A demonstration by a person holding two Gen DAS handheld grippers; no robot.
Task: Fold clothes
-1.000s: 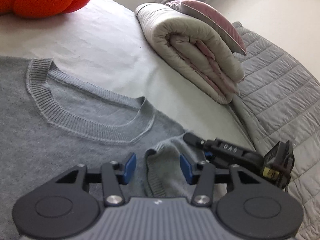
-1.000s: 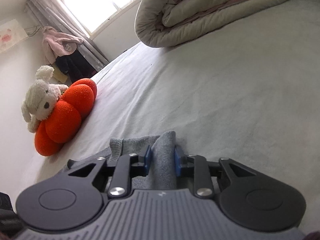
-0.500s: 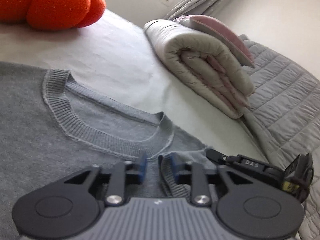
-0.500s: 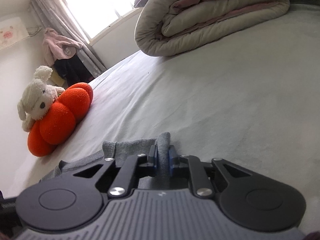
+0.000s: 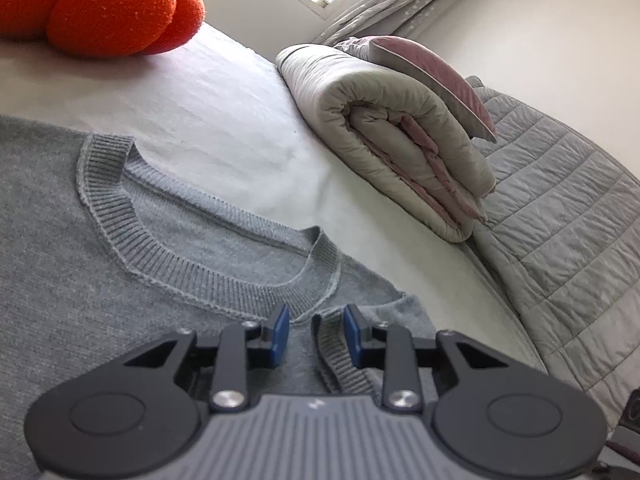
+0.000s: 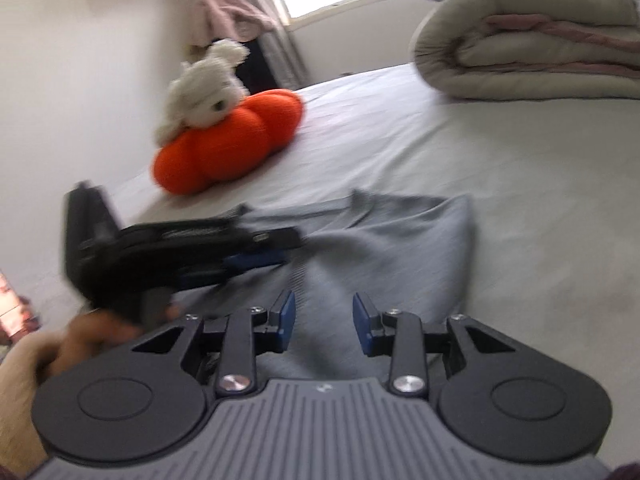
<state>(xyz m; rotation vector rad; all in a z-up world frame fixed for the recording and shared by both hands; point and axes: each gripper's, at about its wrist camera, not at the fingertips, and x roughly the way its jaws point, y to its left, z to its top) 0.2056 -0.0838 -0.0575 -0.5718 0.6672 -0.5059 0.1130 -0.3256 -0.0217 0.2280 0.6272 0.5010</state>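
Both grippers hang over a grey sweater [image 5: 120,264] spread on a pale bed sheet [image 5: 224,120]. On the left, the left gripper [image 5: 313,334] sits low above the knit just below the ribbed collar [image 5: 168,248], its blue pads parted. A folded ribbed cuff [image 5: 336,352] rises between the pads; it lies close to the right pad, though whether it touches cannot be told, and the left pad stands clear of it, so nothing is pinched. In the right wrist view the same tool [image 6: 256,258] appears from the side, reaching across the sweater [image 6: 392,248], with the person's left hand [image 6: 96,332] around its handle at the lower left.

Further right, the right gripper [image 6: 324,326] has its pads spread apart, with grey fabric lying below the gap and untouched by either pad. That view is blurred.

Beyond the sweater, an orange plush cushion [image 6: 232,140] rests near the wall with a white plush toy [image 6: 204,88] lying on top of it. To the far right, a rolled beige and pink duvet [image 5: 404,148] lies on the sheet beside a grey quilted cover [image 5: 568,216].
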